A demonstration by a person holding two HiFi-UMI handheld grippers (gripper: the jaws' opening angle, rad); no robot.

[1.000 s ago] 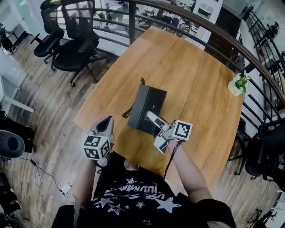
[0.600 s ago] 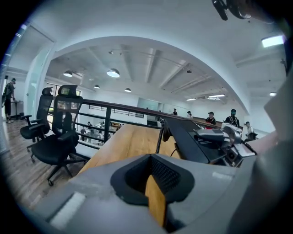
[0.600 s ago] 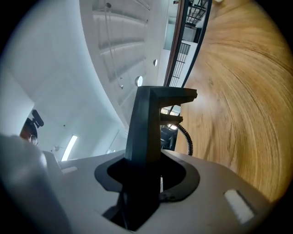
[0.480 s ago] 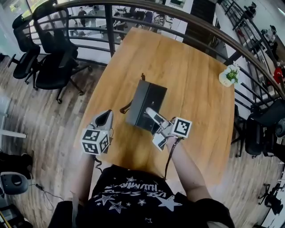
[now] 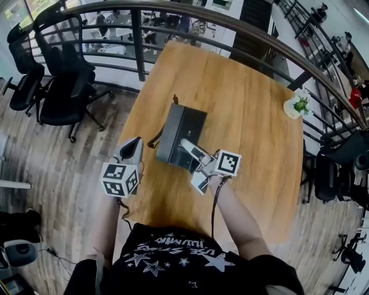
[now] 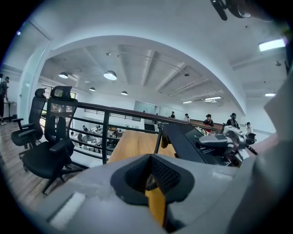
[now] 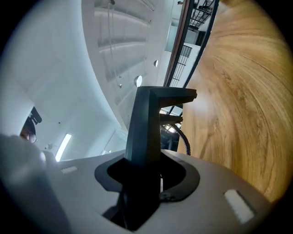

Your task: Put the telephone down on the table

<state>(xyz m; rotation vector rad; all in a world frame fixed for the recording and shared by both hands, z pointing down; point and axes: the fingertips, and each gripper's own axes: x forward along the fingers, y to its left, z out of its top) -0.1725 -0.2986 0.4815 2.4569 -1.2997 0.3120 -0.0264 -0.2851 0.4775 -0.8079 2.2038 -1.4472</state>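
Note:
The black telephone (image 5: 180, 135) hangs over the near left part of the wooden table (image 5: 253, 121), a coiled cord (image 5: 154, 140) dangling at its left side. My right gripper (image 5: 189, 148) is shut on its near end; in the right gripper view the dark body (image 7: 147, 123) rises straight out of the jaws (image 7: 144, 180) beside the table top (image 7: 238, 91). Whether its underside touches the wood I cannot tell. My left gripper (image 5: 132, 150) is shut on nothing at the table's left edge, and its view shows the telephone (image 6: 185, 141) and the right gripper (image 6: 229, 142) ahead.
A small potted plant (image 5: 299, 106) stands at the table's far right edge. A dark metal railing (image 5: 173, 14) curves round the far side, and black office chairs (image 5: 55, 80) stand on the plank floor to the left. The person's torso is at the near edge.
The right gripper has carried the telephone leftward over the table. The left gripper has shifted a little too, staying by the table's left edge. Both grips look the same.

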